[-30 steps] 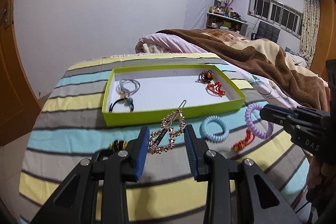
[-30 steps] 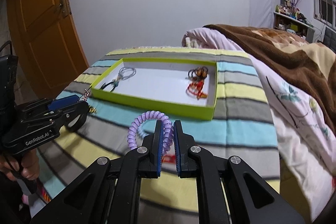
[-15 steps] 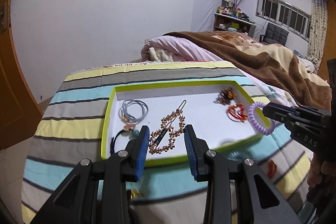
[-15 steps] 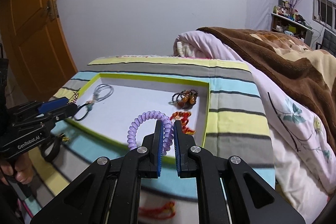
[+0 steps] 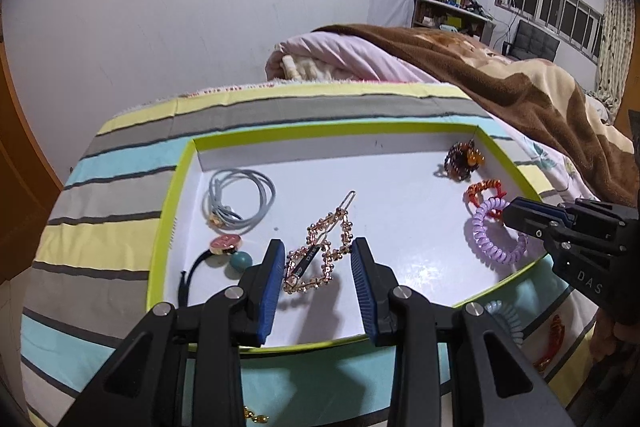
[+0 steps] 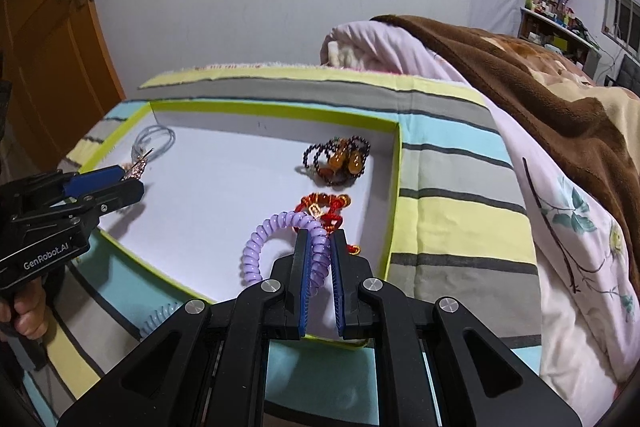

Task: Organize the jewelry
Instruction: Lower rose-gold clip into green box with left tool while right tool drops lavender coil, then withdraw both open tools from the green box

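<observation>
Gold hair clip (image 5: 318, 255) & purple coil tie (image 6: 280, 247) held over green-rimmed tray (image 5: 400, 129) (bead bracelets inside, far right).

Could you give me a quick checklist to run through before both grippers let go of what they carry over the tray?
1. Right gripper clamped on the purple spiral hair tie: ok.
2. Purple tie over the white floor of the green-rimmed tray, inside its rim: ok.
3. Drop spot free: not ok, the tie hangs right beside the red knotted bracelet and may land on it.
4. Left gripper holding the gold beaded hair clip: cannot tell; the clip sits between the blue pads, but contact is not clear.
5. Clip over a bare patch of tray floor, apart from the grey hair ties: ok.
6. Whether either item touches the tray floor: cannot tell.
</observation>
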### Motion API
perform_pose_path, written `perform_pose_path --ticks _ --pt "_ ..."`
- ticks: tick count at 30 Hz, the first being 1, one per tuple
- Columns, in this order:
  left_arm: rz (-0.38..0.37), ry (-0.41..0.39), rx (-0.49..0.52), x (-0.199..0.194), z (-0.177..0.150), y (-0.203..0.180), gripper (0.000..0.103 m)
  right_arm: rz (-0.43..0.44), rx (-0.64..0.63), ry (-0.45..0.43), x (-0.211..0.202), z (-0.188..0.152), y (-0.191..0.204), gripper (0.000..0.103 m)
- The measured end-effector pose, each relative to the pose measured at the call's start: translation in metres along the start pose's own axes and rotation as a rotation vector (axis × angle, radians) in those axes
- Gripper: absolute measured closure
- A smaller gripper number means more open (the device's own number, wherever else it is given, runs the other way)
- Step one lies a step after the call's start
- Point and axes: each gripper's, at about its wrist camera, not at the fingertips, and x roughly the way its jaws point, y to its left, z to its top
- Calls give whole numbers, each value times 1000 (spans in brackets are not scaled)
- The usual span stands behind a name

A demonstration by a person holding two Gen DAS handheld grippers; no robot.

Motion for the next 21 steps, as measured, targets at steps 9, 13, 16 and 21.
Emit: perform_pose_path --ticks 9,13,16,21 --pt "-27 31 -13 5 -1 1 66 4 -15 22 0 0 4 87" --pt "-37 39 -20 4 -1 2 66 8 -12 12 -5 -2 4 78" --pt "-46 41 -21 2 -1 3 66 14 -6 1 -13 -4 5 78" --pt "-62 22 -17 -9 -4 1 66 27 1 -32 -34 -9 9 78"
